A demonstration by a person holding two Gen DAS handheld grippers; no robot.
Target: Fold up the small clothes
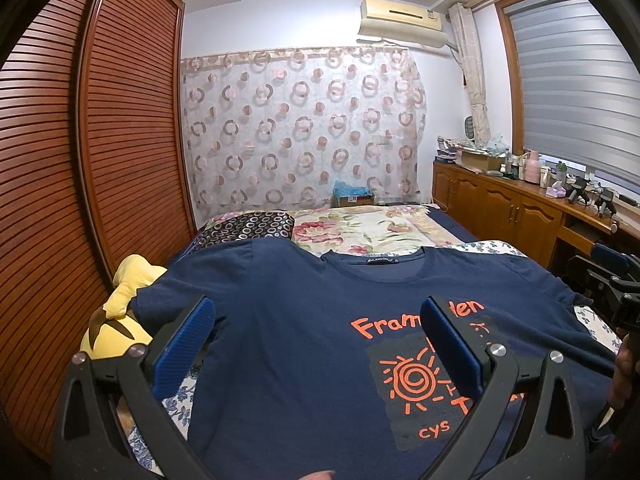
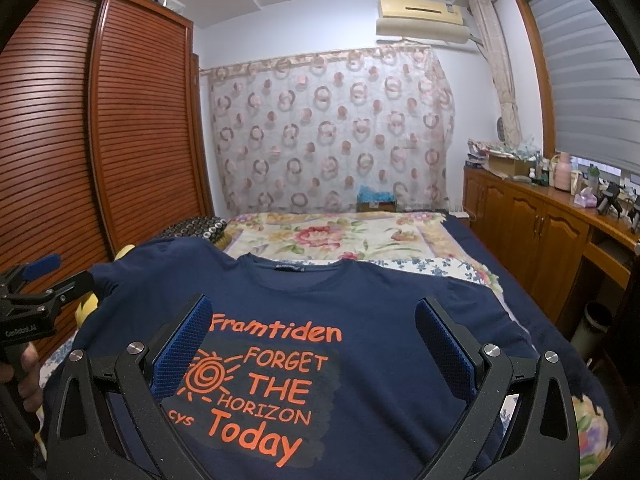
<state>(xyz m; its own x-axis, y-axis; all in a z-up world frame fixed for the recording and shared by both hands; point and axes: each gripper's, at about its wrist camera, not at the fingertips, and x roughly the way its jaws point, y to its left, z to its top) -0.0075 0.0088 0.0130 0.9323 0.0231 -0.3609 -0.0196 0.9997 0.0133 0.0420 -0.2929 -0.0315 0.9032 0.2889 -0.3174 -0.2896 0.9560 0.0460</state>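
Note:
A navy T-shirt (image 1: pixel 288 320) with orange print lies flat, front up, on the bed, collar away from me; the right wrist view shows it too (image 2: pixel 380 320). My left gripper (image 1: pixel 318 316) hovers open above the shirt's left half, its blue pads wide apart with nothing between them. My right gripper (image 2: pixel 314 316) hangs open above the printed chest, also holding nothing. In the left wrist view the right gripper (image 1: pixel 616 284) shows at the right edge. In the right wrist view the left gripper (image 2: pixel 36 292) shows at the left edge, held by a hand.
The bed (image 2: pixel 344 236) carries a floral cover and a dark patterned pillow (image 1: pixel 248 228). A yellow plush toy (image 1: pixel 120 304) lies by the shirt's left sleeve. A slatted wooden wardrobe (image 1: pixel 80 160) stands left, and a cluttered wooden sideboard (image 2: pixel 540 216) runs along the right.

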